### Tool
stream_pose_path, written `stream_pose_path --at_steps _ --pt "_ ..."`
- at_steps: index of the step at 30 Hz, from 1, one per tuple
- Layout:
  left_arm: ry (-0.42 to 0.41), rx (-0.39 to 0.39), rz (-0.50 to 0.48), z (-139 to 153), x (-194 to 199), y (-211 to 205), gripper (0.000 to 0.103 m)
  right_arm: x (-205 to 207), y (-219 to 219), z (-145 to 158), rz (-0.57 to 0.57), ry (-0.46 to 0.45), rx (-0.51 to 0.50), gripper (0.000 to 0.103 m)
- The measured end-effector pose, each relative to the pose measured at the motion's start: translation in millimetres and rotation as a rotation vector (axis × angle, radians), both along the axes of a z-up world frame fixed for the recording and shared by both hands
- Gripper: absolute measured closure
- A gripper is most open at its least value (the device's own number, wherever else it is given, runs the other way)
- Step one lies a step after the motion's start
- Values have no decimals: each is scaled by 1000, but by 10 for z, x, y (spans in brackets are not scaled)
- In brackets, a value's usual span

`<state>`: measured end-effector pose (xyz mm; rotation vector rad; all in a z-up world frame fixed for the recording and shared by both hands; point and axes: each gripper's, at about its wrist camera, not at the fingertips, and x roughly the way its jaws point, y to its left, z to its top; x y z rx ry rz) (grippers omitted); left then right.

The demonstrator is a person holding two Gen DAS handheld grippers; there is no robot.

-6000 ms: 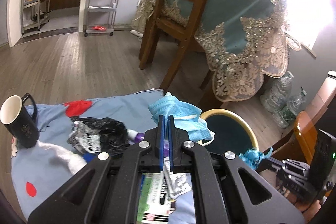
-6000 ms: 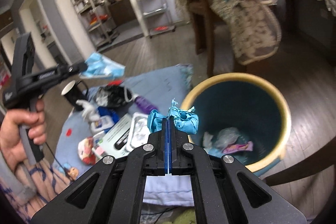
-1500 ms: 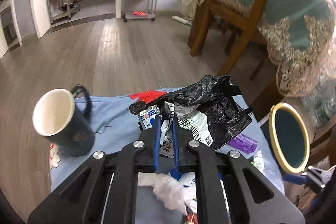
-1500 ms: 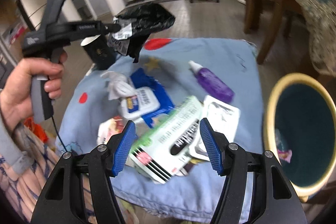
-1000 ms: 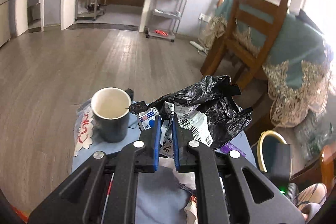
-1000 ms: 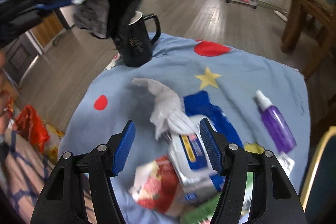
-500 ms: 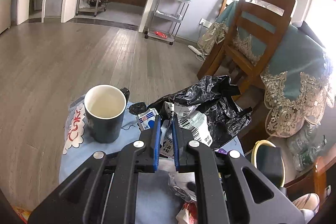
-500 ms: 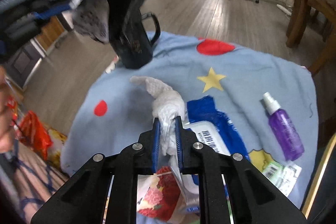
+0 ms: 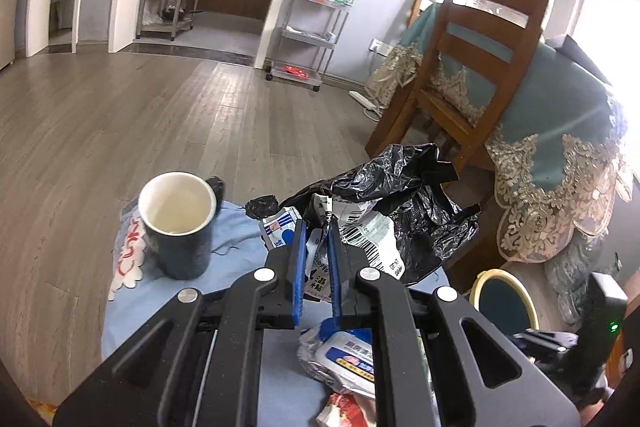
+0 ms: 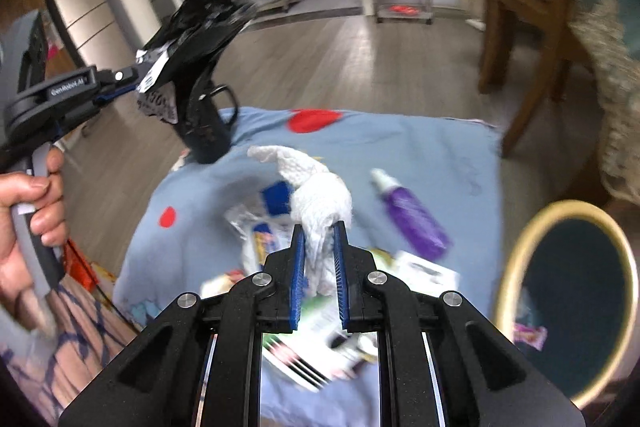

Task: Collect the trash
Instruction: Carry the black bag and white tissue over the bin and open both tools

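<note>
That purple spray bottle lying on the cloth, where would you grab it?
Across the purple body of the bottle, coming from above. It lies flat on the blue cloth, white cap pointing away from the bin; the round body is wider and likely steadier than the thin cap.

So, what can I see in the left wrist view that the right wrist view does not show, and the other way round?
Only the left wrist view shows the white inside of the mug and the barcode label up close. Only the right wrist view shows the purple spray bottle, the white tissue clamped in the right gripper, and the person's hand. Both show the black plastic bag clamped in the left gripper and the yellow-rimmed bin.
</note>
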<state>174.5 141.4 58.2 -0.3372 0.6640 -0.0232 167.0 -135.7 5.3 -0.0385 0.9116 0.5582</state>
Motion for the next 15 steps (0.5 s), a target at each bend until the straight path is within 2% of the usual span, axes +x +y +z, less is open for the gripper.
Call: stream_pose_path --at_steps 10,15 --pt "19 19 -89 -12 115 -507 94 -236 -882 219 -143 -66 7 88" --pt "46 -16 -142 -66 193 -789 94 -314 -1263 273 -235 -102 48 88"
